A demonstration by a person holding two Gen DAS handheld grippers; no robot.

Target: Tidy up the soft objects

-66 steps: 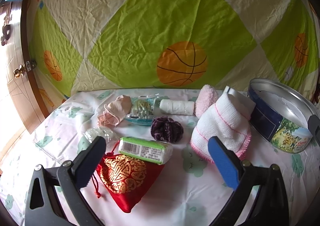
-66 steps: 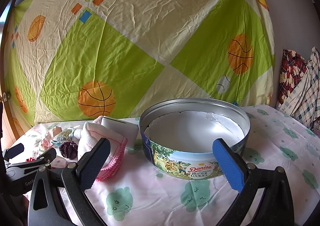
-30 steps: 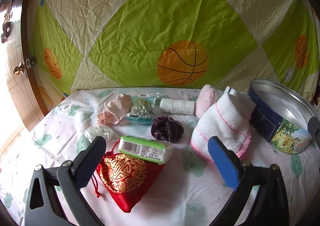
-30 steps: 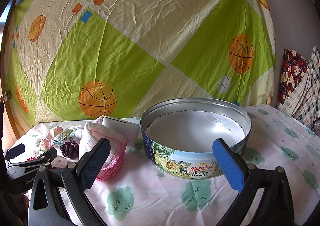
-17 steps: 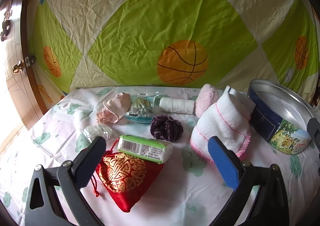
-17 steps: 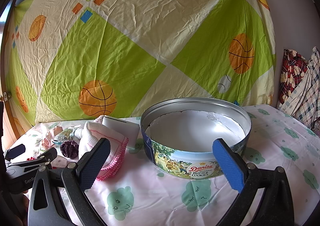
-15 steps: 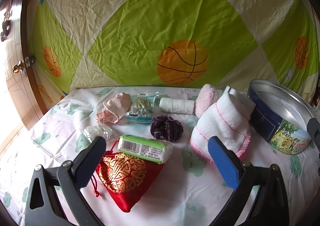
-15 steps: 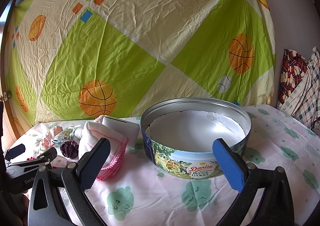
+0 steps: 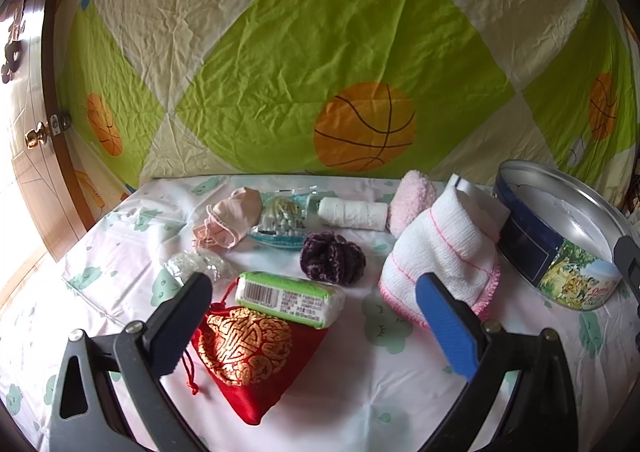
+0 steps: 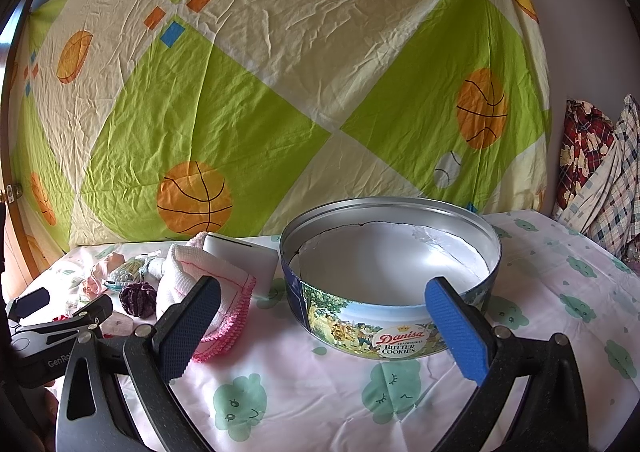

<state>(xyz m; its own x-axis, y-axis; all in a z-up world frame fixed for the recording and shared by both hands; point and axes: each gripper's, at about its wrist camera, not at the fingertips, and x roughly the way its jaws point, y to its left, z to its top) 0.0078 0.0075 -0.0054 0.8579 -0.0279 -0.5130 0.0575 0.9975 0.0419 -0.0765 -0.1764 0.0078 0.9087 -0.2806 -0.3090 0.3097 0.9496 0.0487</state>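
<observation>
Soft items lie on the table before my open left gripper [image 9: 316, 326]: a red and gold drawstring pouch [image 9: 250, 348] between its fingers, a green tissue pack [image 9: 290, 298] resting on the pouch, a purple scrunchie [image 9: 332, 258], a white towel with pink trim [image 9: 444, 252], a pink puff [image 9: 412, 201], a white roll [image 9: 354, 211] and a pink mask [image 9: 226, 221]. My right gripper [image 10: 320, 332] stands open and empty in front of the round butter cookie tin [image 10: 390, 264], which holds nothing. The towel [image 10: 200, 280] sits left of the tin.
A bag of cotton swabs [image 9: 282, 217] and a clear plastic wrap [image 9: 198, 266] lie among the items. A white box [image 10: 242, 260] stands behind the towel. A sports-print sheet [image 9: 320, 51] hangs at the back; checked clothes [image 10: 600, 179] hang at the right, a wooden door [image 9: 24, 131] at the left.
</observation>
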